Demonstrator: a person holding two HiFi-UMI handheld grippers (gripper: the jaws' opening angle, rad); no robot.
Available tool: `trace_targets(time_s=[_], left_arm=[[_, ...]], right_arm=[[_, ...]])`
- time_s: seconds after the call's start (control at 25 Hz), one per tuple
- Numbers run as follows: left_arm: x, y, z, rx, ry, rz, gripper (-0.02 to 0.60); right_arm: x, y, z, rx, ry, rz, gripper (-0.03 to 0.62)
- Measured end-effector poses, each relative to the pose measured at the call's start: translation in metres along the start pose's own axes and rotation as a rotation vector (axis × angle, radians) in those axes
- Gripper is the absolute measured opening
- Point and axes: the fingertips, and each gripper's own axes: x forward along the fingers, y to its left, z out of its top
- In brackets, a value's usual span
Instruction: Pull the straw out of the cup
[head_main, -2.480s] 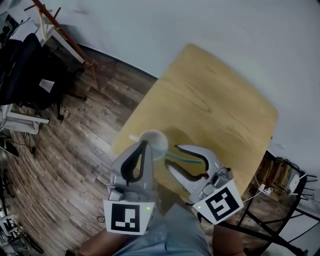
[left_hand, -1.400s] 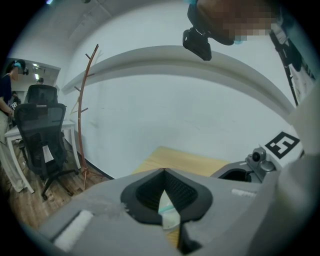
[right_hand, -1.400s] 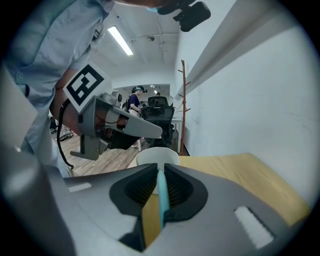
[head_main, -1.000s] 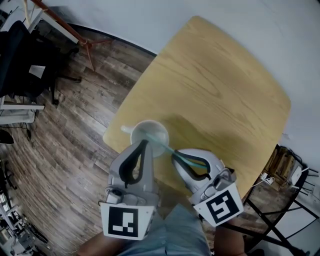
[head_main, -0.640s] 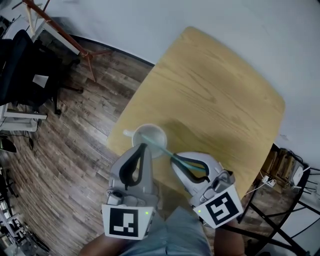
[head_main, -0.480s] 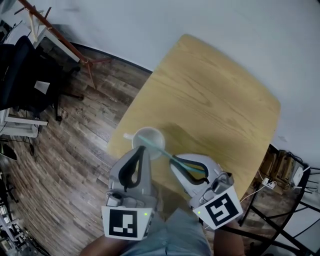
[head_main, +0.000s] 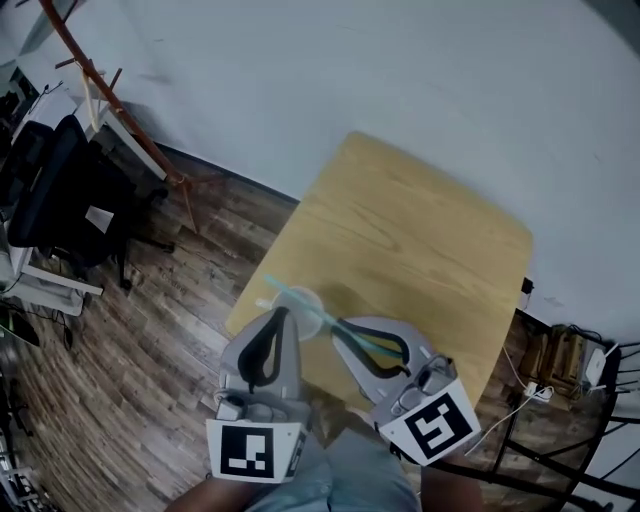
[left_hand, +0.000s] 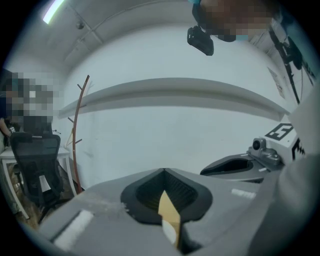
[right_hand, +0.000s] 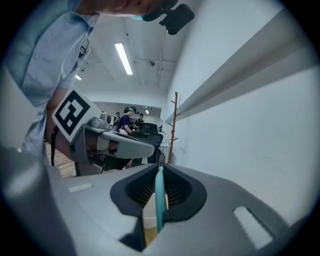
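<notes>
Your right tool (head_main: 338, 326) is clamped on the thin teal plastic straw (head_main: 290, 296). Its jaws are almost together and the straw runs along the gap between them, pinched at the tips in the right gripper view (right_hand: 159, 200). Your left tool (head_main: 280, 313) has its jaws closed tip to tip with nothing in them, and it sits just beside the small white translucent plastic cup (head_main: 315, 298). The cup stands near the near-left edge of the light wooden surface (head_main: 420, 240). The straw slants from the right tool across the cup's mouth, and its far end pokes past the rim on the far-left side. You can't tell from these views whether it is fully clear of the cup. Expect the straw to be very light, smooth and bendy with a thin wall: a hard squeeze flattens it, a loose one lets it slip. Hold it on the shaft close to the end, as now, and pull along its length rather than sideways. The cup looks light too, so it could tip or ride along if the straw drags on the rim. If you steady it, take its side wall.
</notes>
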Motion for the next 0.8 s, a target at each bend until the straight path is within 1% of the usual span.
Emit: trace_targets(time_s=[0.24,0.4,0.52,0.64,0.8], left_arm=[[-0.013,0.003,0.040,0.018,-0.084,-0.017,0.018],[-0.021,0.008,0.067,0.029,-0.165,-0.052,0.018],[-0.023,0.012,0.083,0.040,-0.192,-0.077,0.017],[-0.026,0.020,0.099,0.048,-0.231,-0.112,0.018],[-0.027,0.028,0.104,0.049,-0.258,-0.141,0.017]], right_arm=[[-0.005,-0.004,0.052,-0.032,-0.084,-0.078,0.038],[-0.005,-0.007,0.084,-0.044,-0.120,-0.153,0.038],[-0.005,-0.010,0.107,-0.051,-0.153,-0.218,0.038],[-0.001,-0.009,0.124,-0.059,-0.173,-0.274,0.038],[0.002,-0.012,0.133,-0.069,-0.167,-0.352,0.038]])
